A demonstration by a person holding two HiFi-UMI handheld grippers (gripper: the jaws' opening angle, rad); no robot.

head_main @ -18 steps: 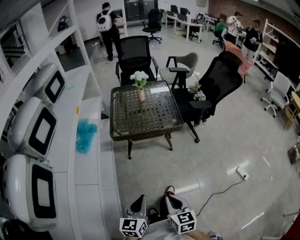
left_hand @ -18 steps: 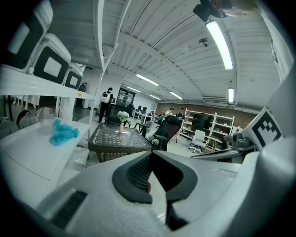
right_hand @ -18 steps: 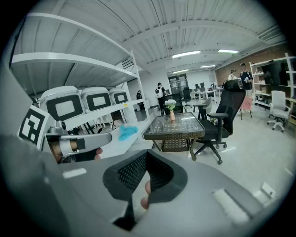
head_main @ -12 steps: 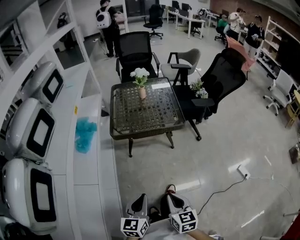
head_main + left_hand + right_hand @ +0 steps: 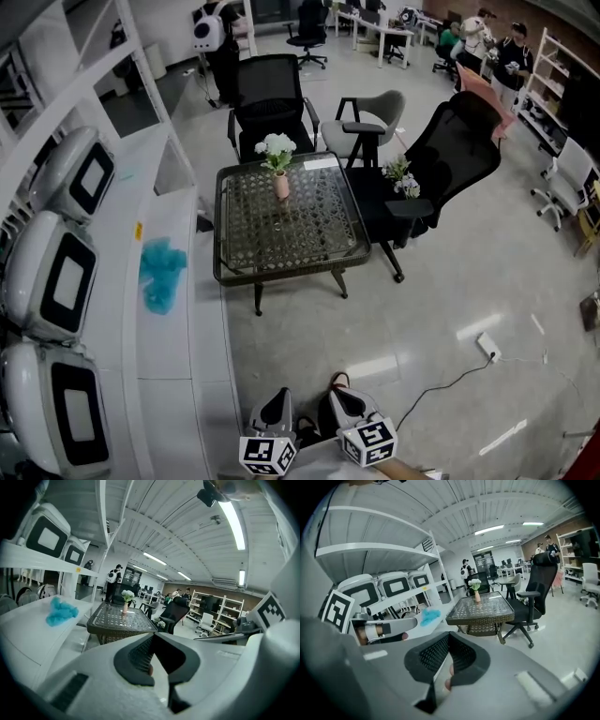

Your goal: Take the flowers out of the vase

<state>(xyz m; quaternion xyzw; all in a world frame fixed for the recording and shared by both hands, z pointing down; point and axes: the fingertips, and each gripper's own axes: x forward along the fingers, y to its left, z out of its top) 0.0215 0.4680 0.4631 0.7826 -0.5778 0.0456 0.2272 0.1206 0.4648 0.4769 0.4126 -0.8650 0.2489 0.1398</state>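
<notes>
A bunch of white flowers (image 5: 277,146) stands upright in a small pink vase (image 5: 281,186) at the far side of a wicker-topped table (image 5: 225,275). Both gripper views show the flowers far off (image 5: 127,593) (image 5: 475,583). My left gripper (image 5: 275,411) and right gripper (image 5: 347,405) sit side by side at the bottom edge of the head view, well short of the table. The left gripper (image 5: 154,635) is shut with nothing between its pads. The right gripper (image 5: 449,633) also looks shut and holds nothing.
A white counter (image 5: 169,356) with white machines (image 5: 66,272) and a blue cloth (image 5: 161,272) runs along the left. Black chairs (image 5: 269,103) and a grey chair (image 5: 361,127) ring the table; one (image 5: 450,155) holds another small bouquet (image 5: 401,178). A power strip (image 5: 486,347) lies on the floor.
The head view has shifted a little, so the counter and table sit slightly differently in the picture. Both grippers stay at the bottom edge, and the flowers stay in the vase.
</notes>
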